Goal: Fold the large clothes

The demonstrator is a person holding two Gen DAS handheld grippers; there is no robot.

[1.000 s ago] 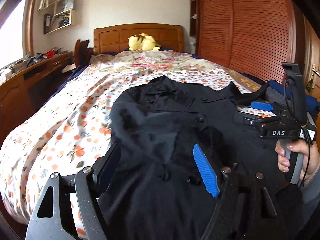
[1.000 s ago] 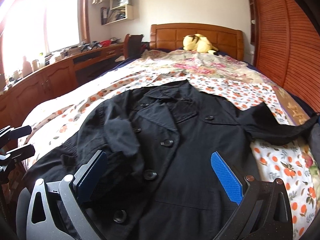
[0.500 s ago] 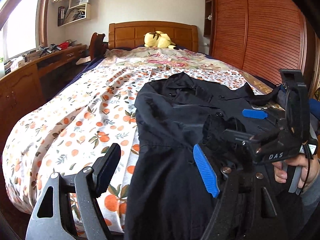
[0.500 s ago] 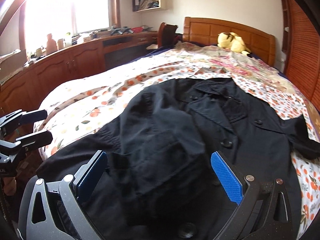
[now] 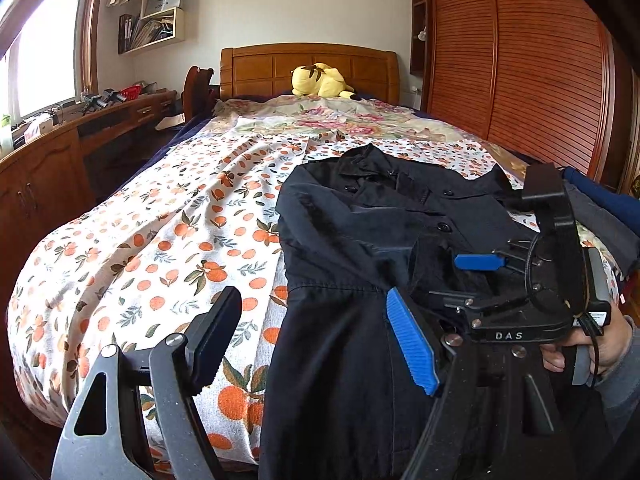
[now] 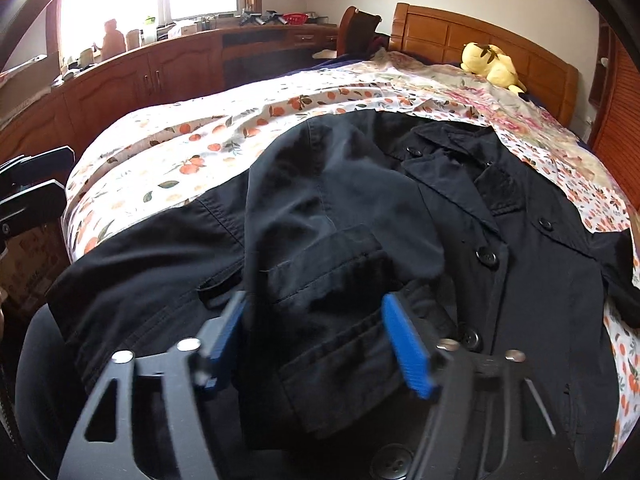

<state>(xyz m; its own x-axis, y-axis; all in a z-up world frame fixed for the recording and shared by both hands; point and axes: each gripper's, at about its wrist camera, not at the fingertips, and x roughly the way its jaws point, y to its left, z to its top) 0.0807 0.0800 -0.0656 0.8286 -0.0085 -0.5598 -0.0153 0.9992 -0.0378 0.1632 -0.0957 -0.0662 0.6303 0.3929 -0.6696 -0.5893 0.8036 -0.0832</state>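
A black buttoned coat (image 5: pixel 360 232) lies front-up on the bed, its left sleeve folded in across the chest (image 6: pixel 320 208). My left gripper (image 5: pixel 316 340) is open and empty, at the coat's left edge near the foot of the bed. My right gripper (image 6: pixel 316 344) is partly closed around the cuff end of the folded sleeve (image 6: pixel 320 320), low over the coat's middle. It also shows in the left wrist view (image 5: pixel 480 264), right of the left gripper.
The bed has an orange-print sheet (image 5: pixel 160 232) and a wooden headboard (image 5: pixel 312 64) with a yellow plush toy (image 5: pixel 320 80). A wooden desk (image 6: pixel 160 68) runs along the left wall. A slatted wardrobe (image 5: pixel 520 60) stands on the right. Dark clothes (image 5: pixel 600 208) lie at the bed's right edge.
The right gripper has narrowed around the sleeve cuff and swung left over the coat. The left gripper has pulled left off the coat and now has the sheet beneath it.
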